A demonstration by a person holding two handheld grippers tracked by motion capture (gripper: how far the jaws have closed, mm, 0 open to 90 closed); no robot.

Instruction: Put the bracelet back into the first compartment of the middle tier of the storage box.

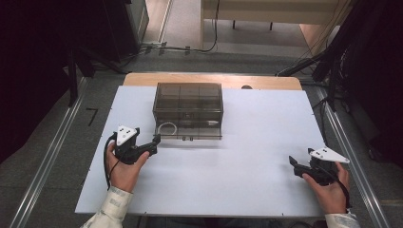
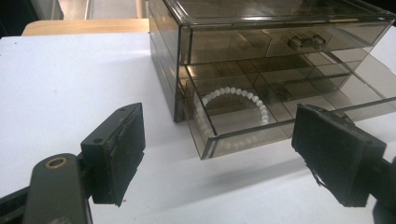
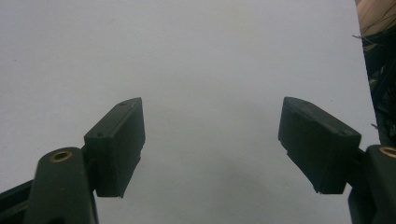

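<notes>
A smoky clear plastic drawer box [image 1: 188,103] stands on the white table top [image 1: 247,156], back of centre. Its bottom drawer [image 2: 280,116] is pulled out, and a white bead bracelet [image 2: 231,109] lies in the drawer's left compartment; the bracelet [image 1: 166,128] shows as a pale ring in the high view. My left gripper [image 1: 154,141] sits just left of the drawer's front corner, open and empty, with its pads [image 2: 126,149] apart from the drawer. My right gripper [image 1: 292,164] rests near the table's right edge, open over bare table [image 3: 210,70].
Dark stands and cables flank the table on both sides. Metal floor rails [image 1: 52,156] run along each side. A wooden board edge [image 1: 209,79] shows behind the white top. The upper drawers of the box are closed, with small knobs [image 2: 306,42].
</notes>
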